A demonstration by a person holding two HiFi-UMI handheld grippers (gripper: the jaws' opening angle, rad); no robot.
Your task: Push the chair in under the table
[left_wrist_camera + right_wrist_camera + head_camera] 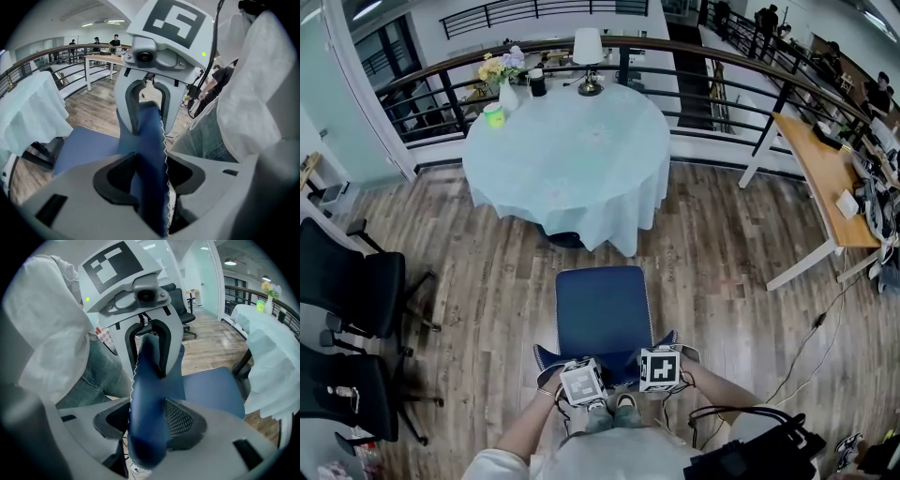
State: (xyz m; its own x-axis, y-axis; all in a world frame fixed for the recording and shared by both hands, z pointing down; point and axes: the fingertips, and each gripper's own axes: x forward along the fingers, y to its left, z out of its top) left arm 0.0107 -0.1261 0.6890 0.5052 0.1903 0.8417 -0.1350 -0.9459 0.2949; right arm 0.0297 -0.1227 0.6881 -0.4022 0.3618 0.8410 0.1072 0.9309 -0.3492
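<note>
A blue chair [602,314] stands on the wood floor, its seat facing a round table [572,150] covered with a pale cloth, a gap of floor between them. The chair's backrest [619,367] is nearest me. My left gripper [578,368] and right gripper [659,362] sit side by side on its top edge. In the left gripper view the backrest [147,136] runs between the jaws of my left gripper [151,178], pads against it. The right gripper view shows my right gripper [147,420] closed the same way on the backrest [152,371].
Two black office chairs [356,291] stand at the left. A curved railing [712,66] runs behind the table, which carries a lamp [588,56] and a flower vase [506,82]. A wooden desk [825,178] is at the right, with a cable [806,337] on the floor.
</note>
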